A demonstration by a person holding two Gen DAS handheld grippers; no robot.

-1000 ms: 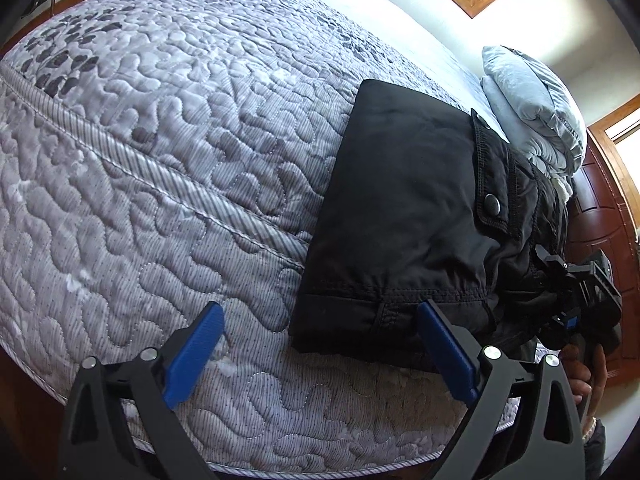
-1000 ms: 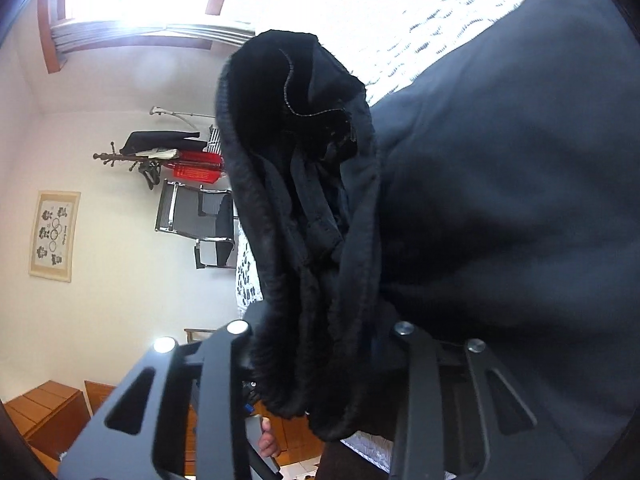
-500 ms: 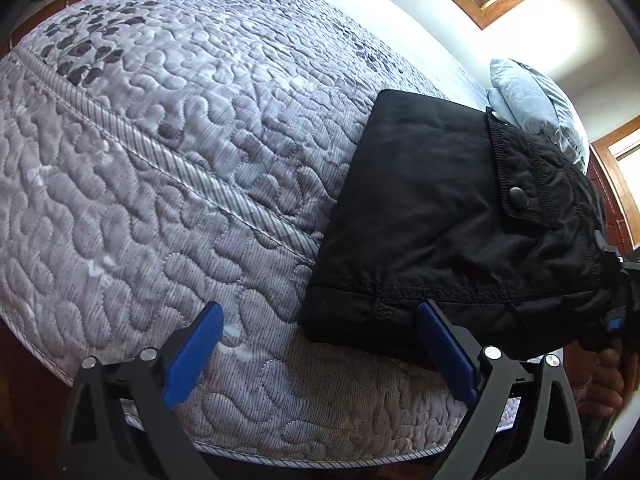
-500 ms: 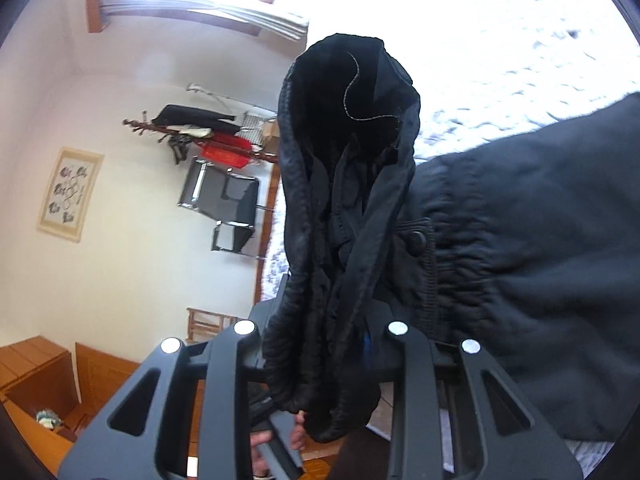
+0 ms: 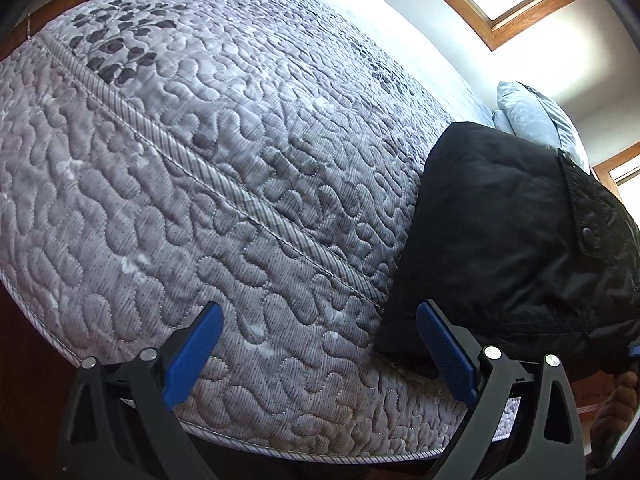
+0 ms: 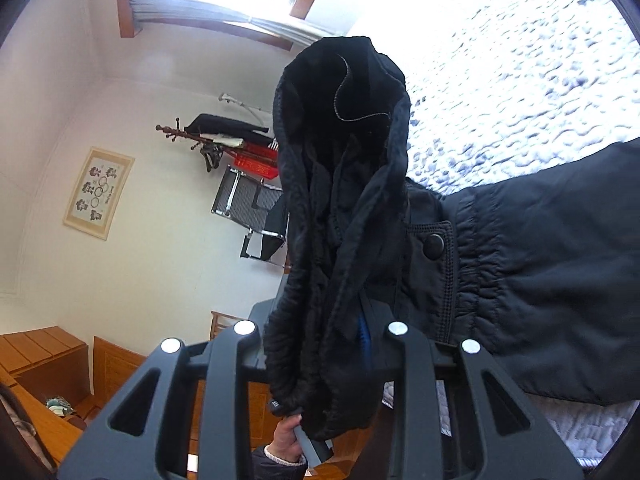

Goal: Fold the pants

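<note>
Black pants [image 5: 504, 240] lie folded on the grey quilted bed [image 5: 208, 184], at the right of the left wrist view. My left gripper [image 5: 320, 348] is open and empty, just left of the pants' near corner at the bed's front edge. My right gripper [image 6: 320, 332] is shut on the bunched waistband end of the pants [image 6: 340, 208], which rises in a thick fold between the fingers. A snap button flap [image 6: 434, 244] shows beside the fold. The rest of the pants [image 6: 552, 280] stretch to the right over the bed.
Grey pillows [image 5: 532, 120] lie at the head of the bed behind the pants. In the right wrist view a black chair [image 6: 256, 208], a coat rack [image 6: 208, 144] and wooden furniture [image 6: 44, 364] stand by the wall. The other hand [image 6: 286, 440] shows below the fold.
The left gripper has drifted left, so the pants now sit further right in its view. The right gripper has pulled back with the waistband, showing more of the room.
</note>
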